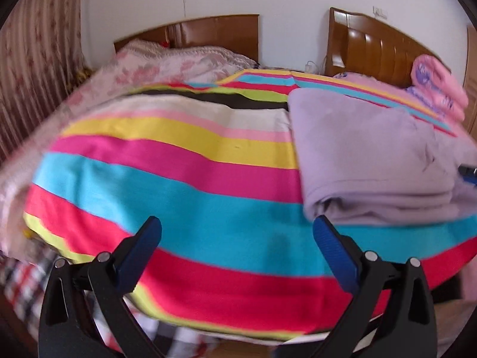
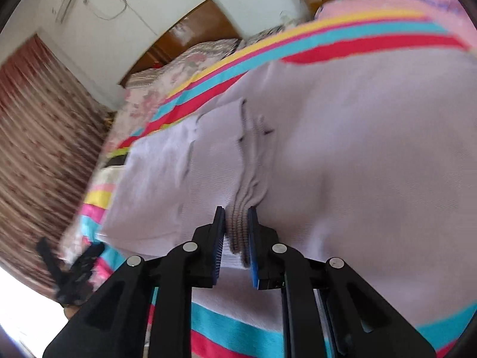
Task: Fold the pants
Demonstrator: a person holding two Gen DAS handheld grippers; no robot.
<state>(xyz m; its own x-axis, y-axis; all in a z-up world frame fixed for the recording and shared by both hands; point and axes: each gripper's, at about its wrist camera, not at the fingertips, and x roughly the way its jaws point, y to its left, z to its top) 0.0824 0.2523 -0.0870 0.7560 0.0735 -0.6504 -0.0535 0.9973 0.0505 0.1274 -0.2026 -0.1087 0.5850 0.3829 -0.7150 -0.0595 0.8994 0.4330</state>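
Note:
Light lilac pants (image 1: pixel 366 152) lie folded in layers on the striped bedspread (image 1: pixel 179 176), at the right of the left wrist view. My left gripper (image 1: pixel 237 229) hangs open over the stripes, left of the pants' near corner, with nothing between its fingers. In the right wrist view the pants (image 2: pixel 342 155) fill most of the frame. My right gripper (image 2: pixel 236 214) is shut on a bunched ribbed edge of the pants (image 2: pixel 238 226), which stands pinched between the blue pads. The left gripper (image 2: pixel 71 271) shows small and blurred at the lower left there.
Wooden headboards (image 1: pixel 208 34) stand against the white wall. A floral quilt (image 1: pixel 167 62) lies at the back left, pink folded bedding (image 1: pixel 438 86) at the back right. A striped curtain (image 1: pixel 32 68) hangs on the left. The bed's near edge drops off below my left gripper.

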